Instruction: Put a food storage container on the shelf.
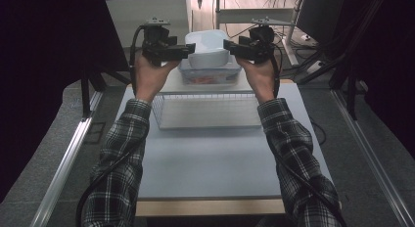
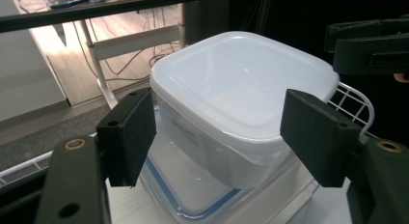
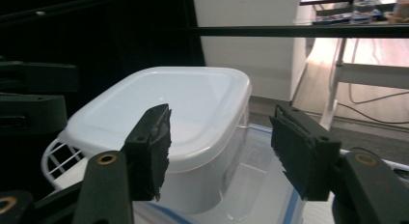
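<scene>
As the white tub (image 1: 209, 50) is flanked from both sides, the relation that matters is seen to be a plain one: it lies between the 2 sets of tongs, the left tongs (image 1: 188, 50) at its left wall and the right tongs (image 1: 229, 45) at its right wall, each pointed inward at it and about equally near. The tub is nested upright in a clear blue-rimmed container (image 1: 210, 75), which stands just beyond the far edge of a wire basket (image 1: 208, 112) on the worktop (image 1: 215, 158). In the left gripper view the left tongs (image 2: 219, 132) are held wide around the tub's near corner (image 2: 231, 113), not pressed shut; likewise the right tongs (image 3: 219, 149) are spread wide about the tub (image 3: 169, 113). Whether any pad is touching cannot be told.
</scene>
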A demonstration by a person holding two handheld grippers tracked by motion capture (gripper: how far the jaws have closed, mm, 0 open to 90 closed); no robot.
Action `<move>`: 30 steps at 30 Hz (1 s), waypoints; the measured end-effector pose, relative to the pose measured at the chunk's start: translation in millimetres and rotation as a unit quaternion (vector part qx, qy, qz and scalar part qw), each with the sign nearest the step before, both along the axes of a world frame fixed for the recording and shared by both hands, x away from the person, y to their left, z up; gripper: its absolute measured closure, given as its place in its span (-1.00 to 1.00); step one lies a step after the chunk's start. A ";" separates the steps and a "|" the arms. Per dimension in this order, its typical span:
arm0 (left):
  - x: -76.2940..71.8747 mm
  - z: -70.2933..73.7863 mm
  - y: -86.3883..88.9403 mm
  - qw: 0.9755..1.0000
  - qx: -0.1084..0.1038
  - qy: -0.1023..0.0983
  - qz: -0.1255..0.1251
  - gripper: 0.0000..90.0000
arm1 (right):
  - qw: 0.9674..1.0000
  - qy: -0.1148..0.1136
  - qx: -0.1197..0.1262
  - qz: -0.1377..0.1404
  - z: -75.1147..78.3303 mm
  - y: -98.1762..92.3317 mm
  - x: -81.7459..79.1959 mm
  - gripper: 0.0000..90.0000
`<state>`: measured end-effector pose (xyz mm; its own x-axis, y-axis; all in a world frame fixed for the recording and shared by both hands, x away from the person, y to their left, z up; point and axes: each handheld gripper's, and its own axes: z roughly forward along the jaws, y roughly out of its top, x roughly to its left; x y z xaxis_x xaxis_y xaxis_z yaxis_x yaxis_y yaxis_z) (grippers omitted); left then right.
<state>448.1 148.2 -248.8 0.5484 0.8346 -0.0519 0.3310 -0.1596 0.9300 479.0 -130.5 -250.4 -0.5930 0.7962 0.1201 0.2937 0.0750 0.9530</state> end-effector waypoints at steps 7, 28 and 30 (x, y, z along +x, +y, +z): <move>-18.0 -7.9 2.9 1.000 0.000 -0.003 -0.027 -0.59 | 0.999 0.008 0.010 0.045 -9.5 -13.9 -18.2 -0.32; -85.6 -86.9 -2.5 0.995 0.017 -0.002 -0.095 -0.92 | 0.991 0.036 -0.031 0.129 -85.4 -27.6 -75.3 -0.72; -89.4 -92.1 -2.4 0.995 0.019 0.001 -0.099 -0.92 | 0.989 0.036 -0.034 0.137 -88.9 -26.0 -80.0 -0.73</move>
